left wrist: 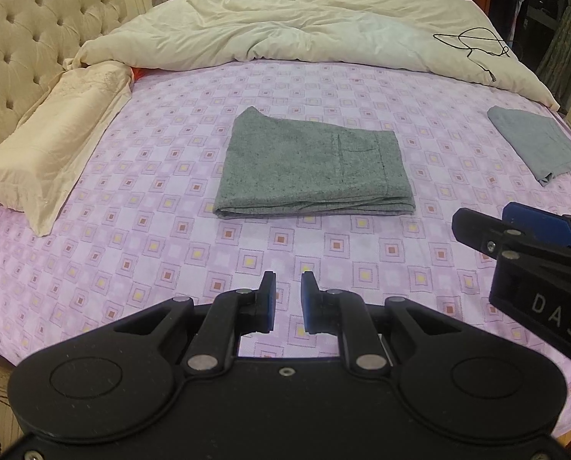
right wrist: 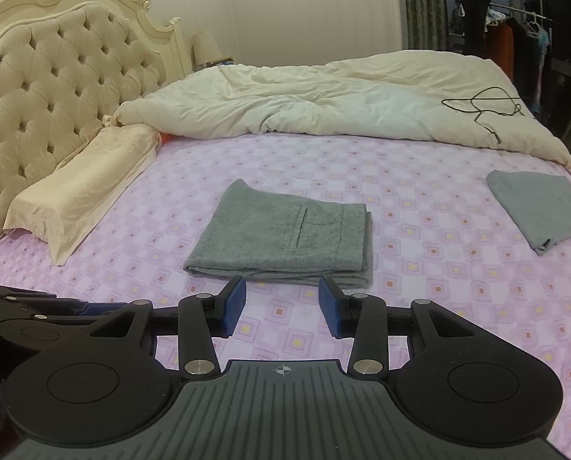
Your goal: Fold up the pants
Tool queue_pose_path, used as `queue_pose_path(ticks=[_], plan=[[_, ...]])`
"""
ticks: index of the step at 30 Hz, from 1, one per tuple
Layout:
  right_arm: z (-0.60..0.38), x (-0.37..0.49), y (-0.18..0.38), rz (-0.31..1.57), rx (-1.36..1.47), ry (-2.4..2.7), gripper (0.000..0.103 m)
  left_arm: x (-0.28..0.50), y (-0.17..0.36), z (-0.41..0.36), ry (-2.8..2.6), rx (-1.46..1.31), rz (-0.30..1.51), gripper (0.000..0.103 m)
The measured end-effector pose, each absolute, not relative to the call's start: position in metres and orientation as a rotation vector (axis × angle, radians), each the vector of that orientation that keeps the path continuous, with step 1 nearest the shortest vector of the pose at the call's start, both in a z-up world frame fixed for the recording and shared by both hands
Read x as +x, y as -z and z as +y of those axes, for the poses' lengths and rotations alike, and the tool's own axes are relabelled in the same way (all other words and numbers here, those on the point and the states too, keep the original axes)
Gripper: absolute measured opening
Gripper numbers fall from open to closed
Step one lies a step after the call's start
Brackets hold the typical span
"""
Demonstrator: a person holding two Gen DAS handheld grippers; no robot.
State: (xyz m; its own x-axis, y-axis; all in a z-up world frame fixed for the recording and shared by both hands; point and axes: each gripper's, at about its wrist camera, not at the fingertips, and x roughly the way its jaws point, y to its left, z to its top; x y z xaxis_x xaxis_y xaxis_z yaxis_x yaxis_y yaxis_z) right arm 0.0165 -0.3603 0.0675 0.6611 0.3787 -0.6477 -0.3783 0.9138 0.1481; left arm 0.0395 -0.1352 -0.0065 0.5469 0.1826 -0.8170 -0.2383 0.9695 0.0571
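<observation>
Left wrist view shows the pants [left wrist: 314,165] folded into a compact grey rectangle mid-bed on the patterned sheet [left wrist: 132,230]. Folding looks done (a second folded garment [left wrist: 534,145] lies near the far edge), so any finishing touch should only square the front edge. Left gripper [left wrist: 288,299] and right gripper [right wrist: 281,304] both hover with jaws apart, empty, short of the cloth.

1. The grey pants [left wrist: 314,168] lie folded into a flat, roughly square bundle on the pink checked bedsheet [left wrist: 170,237], near its middle.
2. A pocket seam shows on the top layer.
3. Stacked layer edges face the sheet's near side.
4. The fabric looks speckled, possibly wool.
</observation>
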Motion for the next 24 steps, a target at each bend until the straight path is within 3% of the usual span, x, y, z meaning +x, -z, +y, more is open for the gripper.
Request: queue_pose_path(ticks=[24], plan=[[-0.3561,0.0170,-0.0625,0.745,0.013,-0.422,0.041,0.0403,0.0075,-0.1350,-0.236,-0.065,0.973,0.022]])
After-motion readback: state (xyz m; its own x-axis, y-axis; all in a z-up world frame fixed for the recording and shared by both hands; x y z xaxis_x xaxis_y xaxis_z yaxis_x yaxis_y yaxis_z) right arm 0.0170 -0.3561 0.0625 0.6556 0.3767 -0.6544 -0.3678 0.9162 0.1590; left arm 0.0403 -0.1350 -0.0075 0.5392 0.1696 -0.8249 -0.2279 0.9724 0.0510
